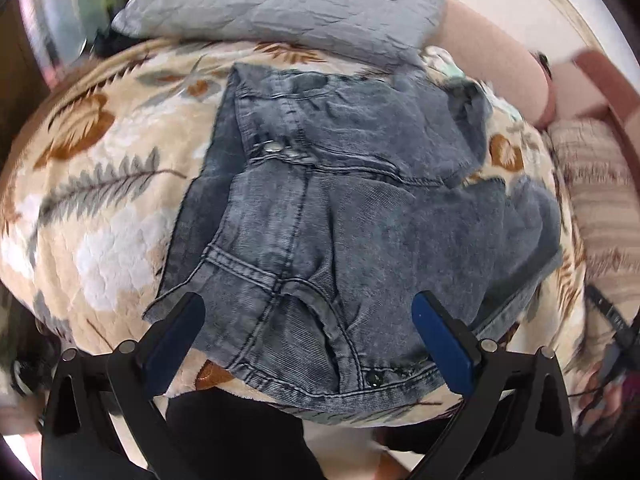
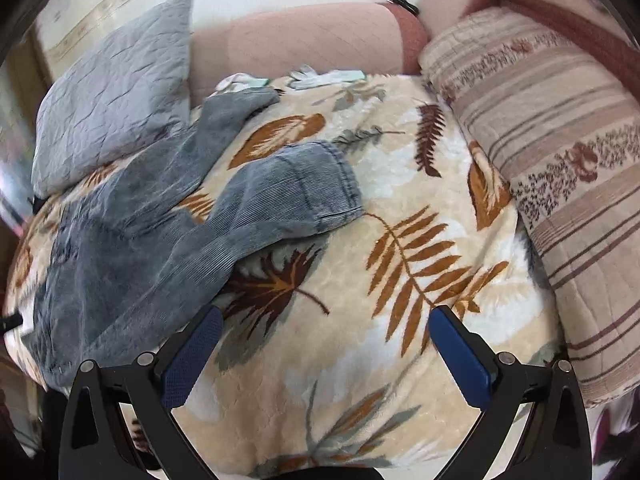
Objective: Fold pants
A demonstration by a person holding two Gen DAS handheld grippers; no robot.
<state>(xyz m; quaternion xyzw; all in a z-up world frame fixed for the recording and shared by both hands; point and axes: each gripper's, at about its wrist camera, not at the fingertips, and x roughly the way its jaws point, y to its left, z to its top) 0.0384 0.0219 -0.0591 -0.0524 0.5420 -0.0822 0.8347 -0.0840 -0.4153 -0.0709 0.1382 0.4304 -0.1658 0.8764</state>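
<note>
Leaf-print blanket (image 2: 400,184) on bed carried crumpled grey pants (image 1: 340,208), unfolded; left hand-held gripper (image 1: 308,316) and right hand-held gripper (image 2: 326,332) hovered spread, empty, likely poised to grasp.

pants (image 1: 360,216) hems out of sight in left wrist view, waistband end cut off by left edge in right wrist view, bg behind grey pillow (image 1: 288,4) blurred, dark items at right edge (image 1: 612,320) too smeared to ID, small pale things at blanket's (image 2: 400,320) far edge (image 2: 328,76) unclear
</note>
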